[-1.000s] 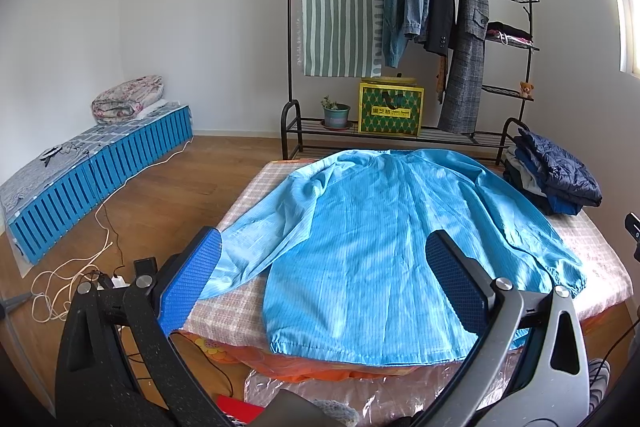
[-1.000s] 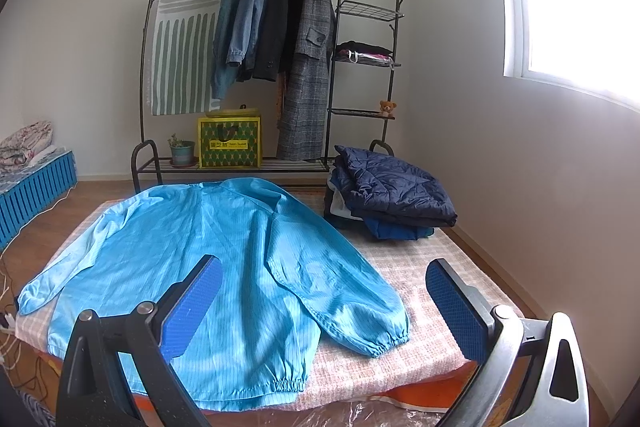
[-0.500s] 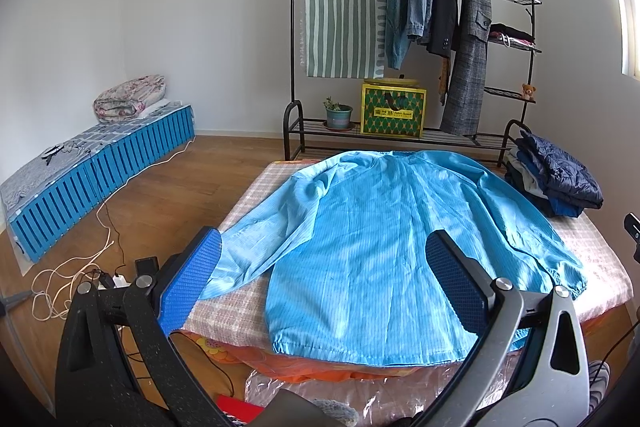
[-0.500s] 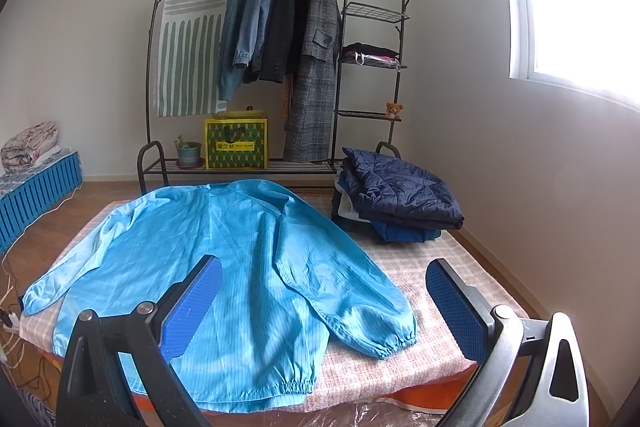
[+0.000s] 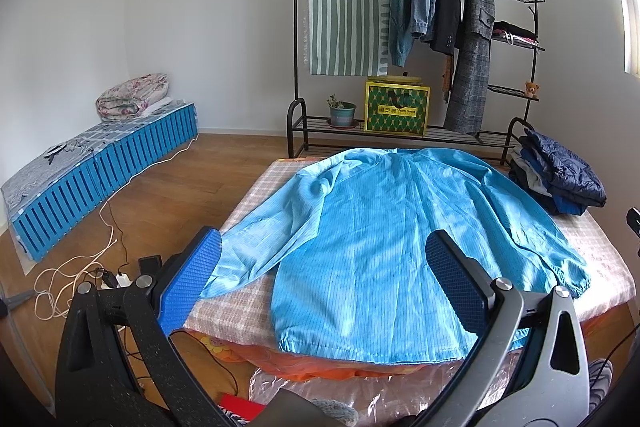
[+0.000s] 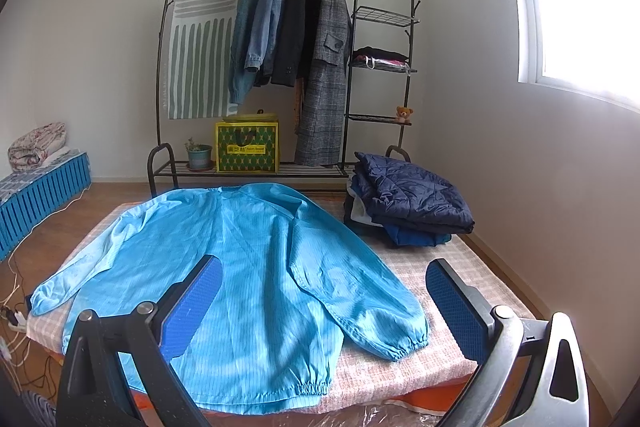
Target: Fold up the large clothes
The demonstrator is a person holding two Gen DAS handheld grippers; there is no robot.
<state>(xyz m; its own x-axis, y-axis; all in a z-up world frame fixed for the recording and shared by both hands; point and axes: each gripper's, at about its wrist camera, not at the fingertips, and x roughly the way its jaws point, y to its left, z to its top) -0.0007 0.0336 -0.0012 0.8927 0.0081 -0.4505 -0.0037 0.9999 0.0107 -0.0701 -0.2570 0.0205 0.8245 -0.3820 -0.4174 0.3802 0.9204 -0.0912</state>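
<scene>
A large light-blue long-sleeved coat (image 5: 384, 239) lies flat, spread out on a low bed with a checked pink cover (image 5: 256, 191). Its hem faces me and its sleeves lie out to both sides. It also shows in the right wrist view (image 6: 240, 259). My left gripper (image 5: 324, 283) is open and empty, held above the near edge of the bed in front of the hem. My right gripper (image 6: 324, 303) is open and empty, above the near right part of the coat, close to its right cuff (image 6: 404, 339).
A stack of folded dark-blue clothes (image 6: 404, 199) sits at the bed's far right corner. A black clothes rack (image 5: 416, 27) with hanging coats stands behind the bed. A blue slatted mattress (image 5: 100, 163) and cables (image 5: 80, 267) lie on the floor left.
Both grippers have moved slightly, the right wrist view shifting a little to the right and lower. The coat has not moved and both grippers stay open.
</scene>
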